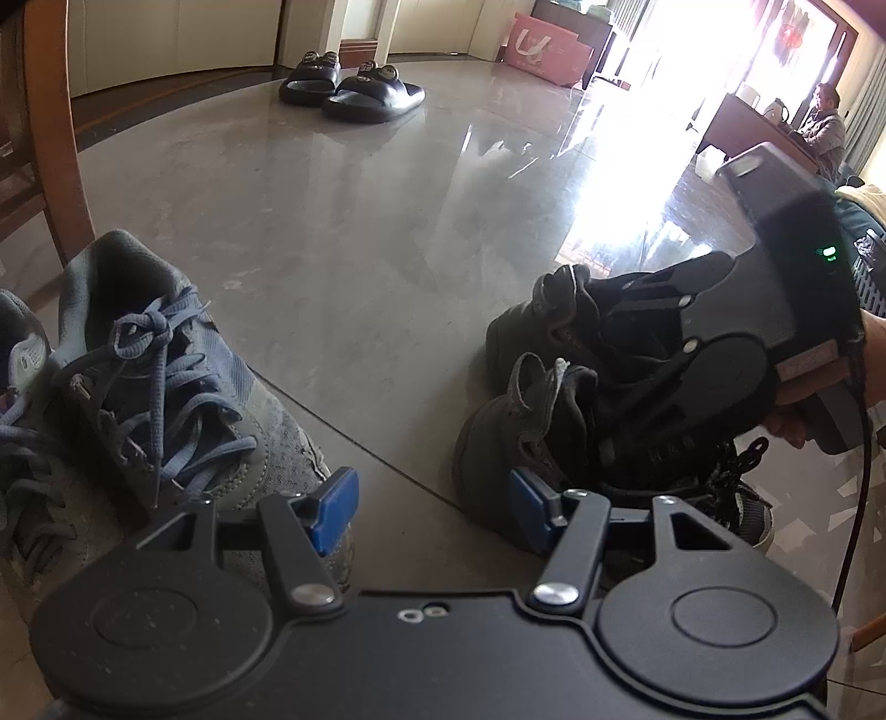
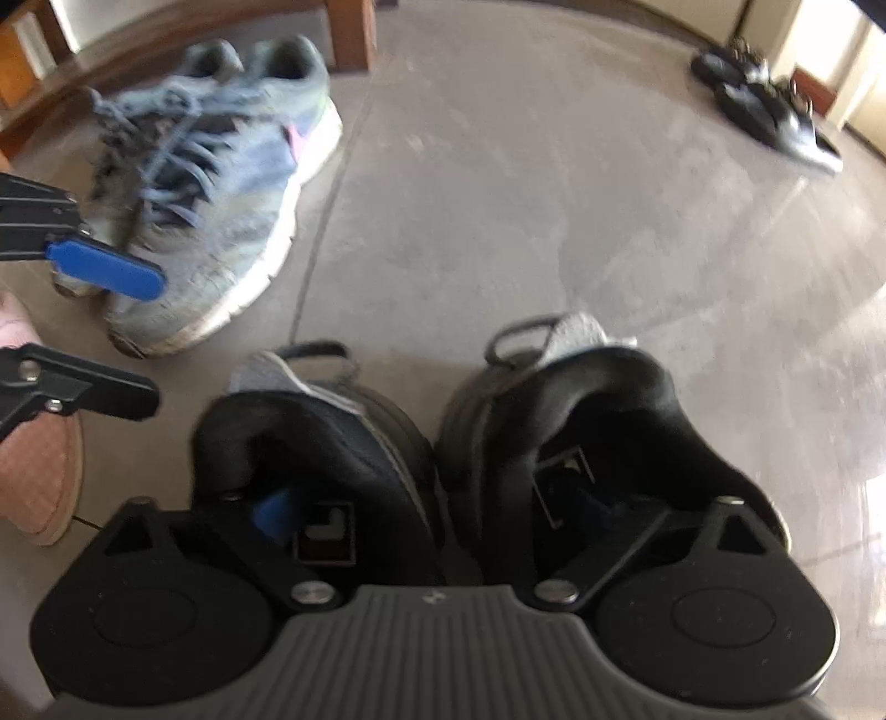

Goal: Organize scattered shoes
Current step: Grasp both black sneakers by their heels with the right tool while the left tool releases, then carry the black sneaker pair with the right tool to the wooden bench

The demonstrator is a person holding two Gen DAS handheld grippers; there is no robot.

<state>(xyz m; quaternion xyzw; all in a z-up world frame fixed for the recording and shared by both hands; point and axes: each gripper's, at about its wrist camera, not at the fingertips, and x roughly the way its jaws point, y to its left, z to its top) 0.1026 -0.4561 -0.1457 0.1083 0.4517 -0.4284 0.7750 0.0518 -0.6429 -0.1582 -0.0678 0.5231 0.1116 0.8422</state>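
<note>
Two black shoes (image 2: 609,399) stand side by side on the grey floor, heels toward the right wrist camera. My right gripper (image 2: 437,498) reaches down into them, one finger in each shoe with the two inner walls between the fingers. Its blue pad (image 2: 271,512) stands apart from the wall. From the left wrist view, the right gripper (image 1: 603,399) sits on top of the black pair (image 1: 526,399). My left gripper (image 1: 432,509) hovers open and empty over bare floor, between the black pair and the grey-blue laced sneakers (image 1: 166,376). The right wrist view shows it too, left gripper (image 2: 133,338), beside those sneakers (image 2: 221,194).
A pair of black slippers (image 1: 354,88) lies far across the floor, slippers (image 2: 764,111). A wooden furniture leg (image 1: 55,138) rises behind the sneakers. A pink box (image 1: 542,50) and a person seated at a desk (image 1: 825,127) are at the back. A pink-slippered foot (image 2: 39,471) is at left.
</note>
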